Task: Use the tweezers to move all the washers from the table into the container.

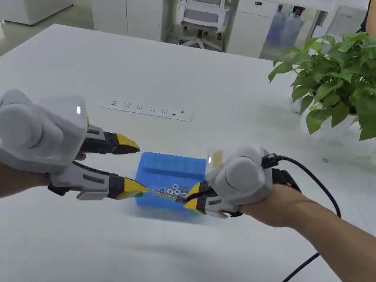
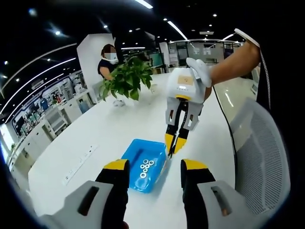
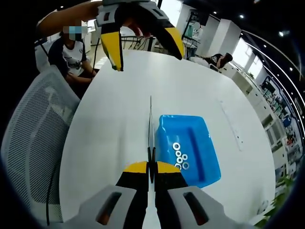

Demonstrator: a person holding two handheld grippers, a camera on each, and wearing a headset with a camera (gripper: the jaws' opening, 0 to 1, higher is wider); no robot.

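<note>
About six washers [image 3: 180, 157], clustered on the floor of the one blue container [image 3: 202, 124], toward its right end; too small and tightly packed for a surer count. Just near of that cluster, one pair of tweezers [image 3: 150, 126], clamped at the handle end in the right gripper [image 3: 151, 168], jaws narrow and pressed on it. Tips pointing left along the container's near side, with nothing to be made out between them; over the rim or just outside it, cannot tell. Further left, the left gripper [image 1: 134, 165], jaws wide apart and holding nothing, just beside the container's left end without touching it. Under it all, one white table [image 1: 70, 64], with one power strip [image 1: 147, 110] on the far side of the container and one potted plant [image 1: 335, 70] well apart at the far right. Probably the late part of the job, every washer seen lying in the container. Calls next for a look over the tabletop: if a washer remains, tips down over its rim and a light, exact squeeze; if not, tweezers set aside.
</note>
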